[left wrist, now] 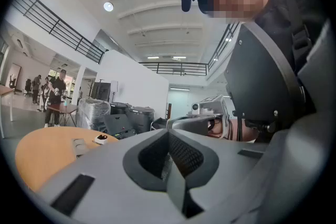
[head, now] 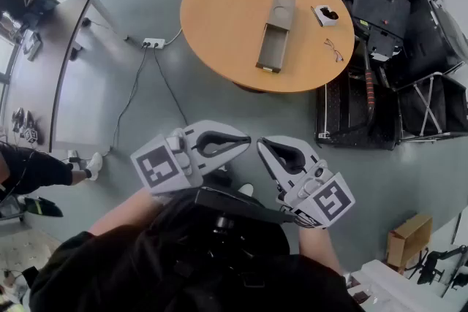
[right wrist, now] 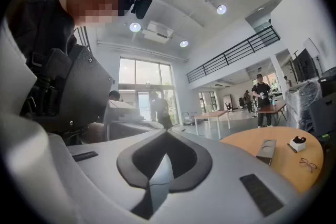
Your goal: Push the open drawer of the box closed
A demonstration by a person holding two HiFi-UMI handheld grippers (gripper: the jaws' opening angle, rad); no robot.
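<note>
The head camera looks steeply down from above the person's chest onto the left tongs (head: 247, 139) and right tongs (head: 261, 147) close below it, while each tongs' own camera peers low along its tips, tilted up toward the ceiling, and all three catch the round table (head: 227, 18) well beyond the tips.

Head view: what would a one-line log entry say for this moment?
box on round table | drawer: open, untouched | left hand-held gripper: shut, empty, off table | right hand-held gripper: shut, empty, off table
</note>
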